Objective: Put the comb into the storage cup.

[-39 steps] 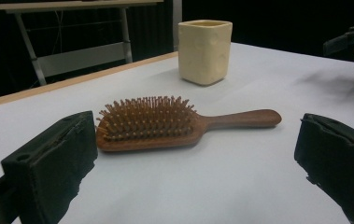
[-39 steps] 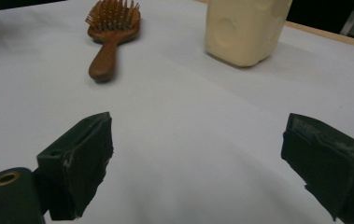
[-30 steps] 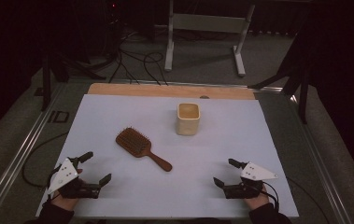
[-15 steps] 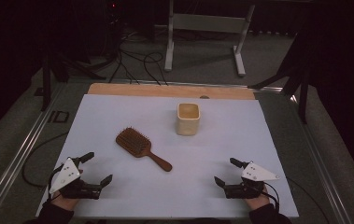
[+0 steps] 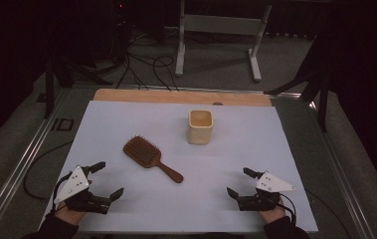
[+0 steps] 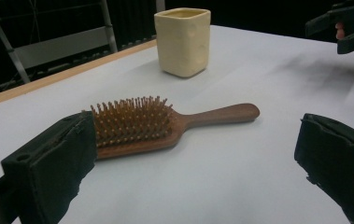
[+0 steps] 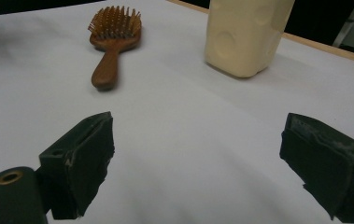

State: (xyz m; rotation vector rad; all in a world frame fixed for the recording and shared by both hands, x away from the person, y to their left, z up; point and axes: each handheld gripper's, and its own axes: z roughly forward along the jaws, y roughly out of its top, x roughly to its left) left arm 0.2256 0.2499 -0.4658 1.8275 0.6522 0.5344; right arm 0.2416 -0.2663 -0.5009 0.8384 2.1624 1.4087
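A brown wooden hairbrush [image 5: 150, 158] lies bristles up on the white table sheet [image 5: 275, 139], its handle pointing toward the near right. A cream square cup [image 5: 200, 126] stands upright behind it. My left gripper [image 5: 107, 179] rests open near the front left corner, with the hairbrush [image 6: 165, 123] and cup [image 6: 182, 41] ahead of its jaws. My right gripper [image 5: 239, 182] rests open near the front right, empty; its view shows the hairbrush [image 7: 111, 42] far left and the cup [image 7: 245, 35] ahead.
A wooden strip [image 5: 181, 96] edges the far side of the table. Metal rails run along both sides. Beyond the table are a grey metal stand [image 5: 221, 30] and floor cables [image 5: 141, 64]. The other gripper [image 6: 347, 25] appears at the left gripper view's top right.
Both grippers stay almost where they were, shifting only slightly. The hairbrush and cup have not moved.
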